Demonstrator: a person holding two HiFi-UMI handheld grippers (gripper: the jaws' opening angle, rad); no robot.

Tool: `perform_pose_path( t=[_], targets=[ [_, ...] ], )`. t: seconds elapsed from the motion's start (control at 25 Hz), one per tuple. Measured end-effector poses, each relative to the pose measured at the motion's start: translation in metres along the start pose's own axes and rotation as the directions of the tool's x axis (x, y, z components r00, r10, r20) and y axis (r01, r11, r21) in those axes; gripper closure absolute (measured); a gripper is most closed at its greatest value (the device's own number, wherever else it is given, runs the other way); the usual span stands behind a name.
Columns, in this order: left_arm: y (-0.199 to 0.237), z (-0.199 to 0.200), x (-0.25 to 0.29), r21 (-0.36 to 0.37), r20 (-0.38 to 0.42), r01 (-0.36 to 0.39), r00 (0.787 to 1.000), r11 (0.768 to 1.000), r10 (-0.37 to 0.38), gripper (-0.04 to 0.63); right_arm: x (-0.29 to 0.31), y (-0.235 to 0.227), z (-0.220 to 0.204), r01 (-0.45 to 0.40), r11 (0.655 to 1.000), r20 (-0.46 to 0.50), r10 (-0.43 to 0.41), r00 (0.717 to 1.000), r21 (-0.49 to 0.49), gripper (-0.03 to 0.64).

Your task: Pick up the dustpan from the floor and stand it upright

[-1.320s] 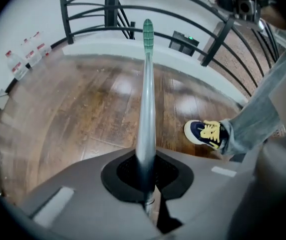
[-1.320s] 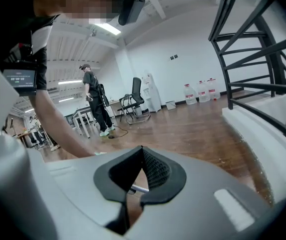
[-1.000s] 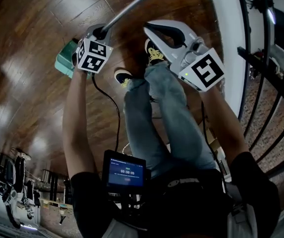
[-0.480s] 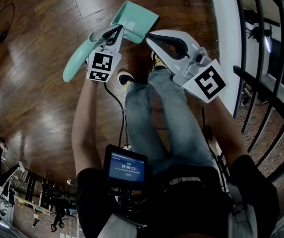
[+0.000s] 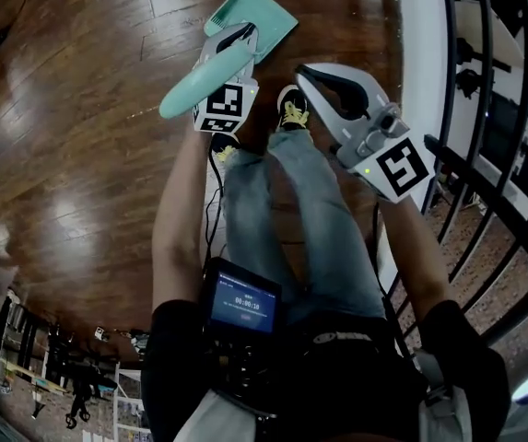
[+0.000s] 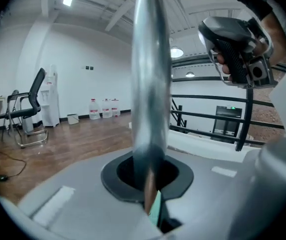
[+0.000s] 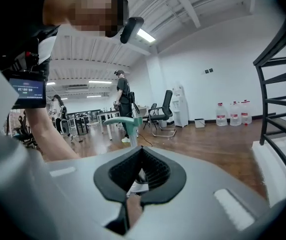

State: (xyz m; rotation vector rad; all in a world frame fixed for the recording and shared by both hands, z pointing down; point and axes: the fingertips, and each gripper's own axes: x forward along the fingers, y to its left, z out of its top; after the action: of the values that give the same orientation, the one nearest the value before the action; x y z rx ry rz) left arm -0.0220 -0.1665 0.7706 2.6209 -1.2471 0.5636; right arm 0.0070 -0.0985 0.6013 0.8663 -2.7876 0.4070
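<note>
The dustpan is off the wooden floor: its teal pan (image 5: 256, 15) is at the far end and its teal handle grip (image 5: 193, 88) points back toward me. My left gripper (image 5: 241, 37) is shut around the dustpan's metal pole (image 6: 150, 84), which passes through the hollow of the left gripper (image 6: 148, 176). My right gripper (image 5: 306, 72) hovers just right of the pan, apart from it. Seen from the right gripper (image 7: 140, 171), the jaws are shut with nothing between them, and the teal grip (image 7: 118, 120) shows beyond them.
A white ledge (image 5: 418, 53) and black railing (image 5: 485, 155) run along the right. My shoes (image 5: 291, 109) stand just below the grippers. An office chair (image 6: 30, 109) and water bottles (image 6: 103, 108) stand by the far wall. A person (image 7: 124, 104) stands in the distance.
The left gripper has risen and turned with the dustpan, swinging the pan from near my left side to the far end and the grip end back toward me. The right gripper drifted right.
</note>
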Motion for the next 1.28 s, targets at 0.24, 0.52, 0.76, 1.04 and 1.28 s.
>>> perform_pose_path(
  t=[0.24,0.52,0.76,1.04,1.28],
  targets=[
    [0.007,-0.012,-0.001,-0.044,0.022,-0.044,0.999,0.998,0.045,0.375,0.006,-0.010,-0.006,-0.006,1.000,-0.009,0.006,1.000,-0.014,0.614],
    [0.013,-0.047,-0.065,-0.043,-0.093,-0.047,0.995,0.998,0.043,0.137,0.017,0.006,0.013,-0.042,0.999,-0.029,0.042,0.999,-0.026,0.614],
    [0.060,0.000,-0.201,-0.187,-0.070,-0.221,0.975,0.957,0.211,0.138,0.011,0.041,0.063,-0.086,0.995,-0.035,0.084,0.996,-0.044,0.614],
    [0.098,0.212,-0.334,-0.096,0.120,-0.314,0.938,0.944,0.325,0.170,0.004,0.084,0.182,-0.124,0.987,0.050,0.129,0.990,-0.103,0.614],
    [0.063,0.354,-0.360,0.002,0.178,-0.428,0.889,0.904,0.421,0.388,-0.028,0.110,0.285,-0.154,0.982,0.212,0.175,0.961,-0.110,0.614]
  ],
)
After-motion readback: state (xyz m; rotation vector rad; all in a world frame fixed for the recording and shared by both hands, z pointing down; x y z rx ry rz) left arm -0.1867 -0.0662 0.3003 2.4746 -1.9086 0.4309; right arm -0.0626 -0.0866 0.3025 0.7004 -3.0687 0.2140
